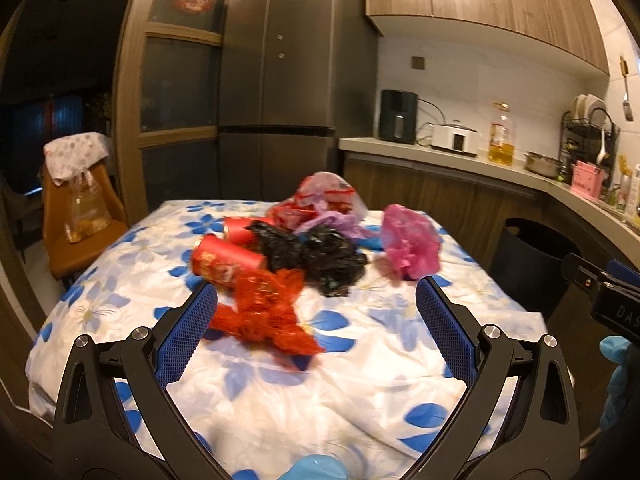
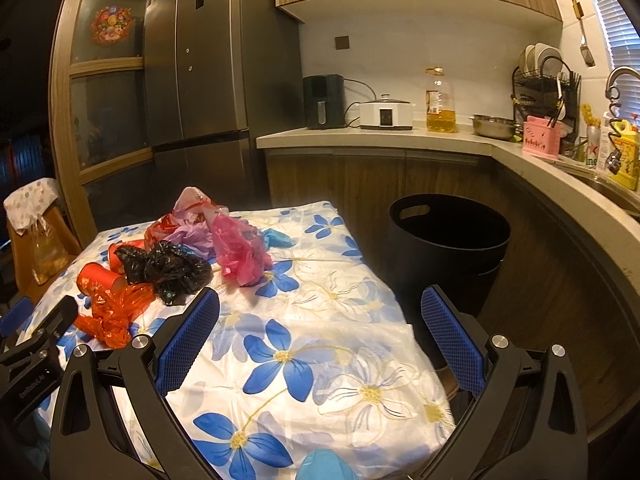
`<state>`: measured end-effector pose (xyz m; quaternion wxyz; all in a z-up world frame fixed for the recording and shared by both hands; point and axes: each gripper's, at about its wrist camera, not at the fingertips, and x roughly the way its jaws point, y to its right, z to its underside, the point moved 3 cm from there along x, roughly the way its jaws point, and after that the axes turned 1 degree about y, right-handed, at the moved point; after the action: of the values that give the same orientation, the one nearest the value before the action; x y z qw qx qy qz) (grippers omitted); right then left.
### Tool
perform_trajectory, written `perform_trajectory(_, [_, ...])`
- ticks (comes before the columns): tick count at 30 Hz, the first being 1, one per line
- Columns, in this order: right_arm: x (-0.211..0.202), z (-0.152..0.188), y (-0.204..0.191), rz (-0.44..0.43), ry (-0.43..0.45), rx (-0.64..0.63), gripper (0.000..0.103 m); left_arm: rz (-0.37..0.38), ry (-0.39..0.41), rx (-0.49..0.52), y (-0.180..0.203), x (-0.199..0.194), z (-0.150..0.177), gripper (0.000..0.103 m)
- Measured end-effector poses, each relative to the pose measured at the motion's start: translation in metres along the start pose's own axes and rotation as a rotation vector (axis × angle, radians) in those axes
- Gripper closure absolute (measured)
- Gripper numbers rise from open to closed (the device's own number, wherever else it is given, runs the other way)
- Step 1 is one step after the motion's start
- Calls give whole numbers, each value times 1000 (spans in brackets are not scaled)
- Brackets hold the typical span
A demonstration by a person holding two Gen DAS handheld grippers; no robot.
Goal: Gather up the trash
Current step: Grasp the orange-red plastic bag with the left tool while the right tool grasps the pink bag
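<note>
A pile of trash lies on the flowered tablecloth [image 1: 360, 368]: a crumpled red net bag [image 1: 264, 312], red cans [image 1: 224, 260], a black plastic bag [image 1: 316, 256], a pink bag [image 1: 410, 242] and a red-and-lilac bag [image 1: 320, 200]. My left gripper [image 1: 316, 300] is open and empty, just short of the red net bag. My right gripper [image 2: 320, 304] is open and empty over the table's right part, right of the pile, where the pink bag [image 2: 240, 248], the black bag [image 2: 168, 266] and the red net bag [image 2: 112, 312] show. A black bin [image 2: 448, 248] stands on the floor right of the table.
The kitchen counter [image 2: 400, 136] runs behind and to the right with an air fryer, a cooker, an oil bottle [image 2: 440, 100], a steel bowl and a dish rack. A fridge [image 1: 280, 80] stands behind the table. A chair [image 1: 80, 216] stands at the left.
</note>
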<state>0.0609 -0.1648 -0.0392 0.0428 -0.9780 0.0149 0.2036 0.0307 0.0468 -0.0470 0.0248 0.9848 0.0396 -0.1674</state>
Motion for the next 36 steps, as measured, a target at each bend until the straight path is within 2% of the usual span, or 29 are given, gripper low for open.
perform_trajectory(3, [13, 3, -5, -21, -14, -1, 10, -6, 7, -18, -9, 5, 4, 5])
perform_trajectory(11, [49, 11, -20, -78, -45, -2, 11, -17, -39, -45, -23, 40, 21, 15])
perform_trajectory(21, [88, 12, -31, -100, -72, -11, 11, -96, -102, -91, -44, 95, 31, 18])
perform_trajectory(26, [108, 10, -37, -107, -76, -15, 13, -96, -170, -120, -52, 116, 38, 37])
perform_trajectory(29, [123, 7, -42, -110, -79, -21, 22, -74, -200, -126, -53, 123, 42, 47])
perform_trajectory(32, [137, 4, -47, -119, -79, -23, 26, -46, -203, -137, -55, 126, 44, 53])
perform_trajectory(36, [156, 0, -50, -117, -83, -17, 35, -13, -202, -161, -57, 125, 44, 55])
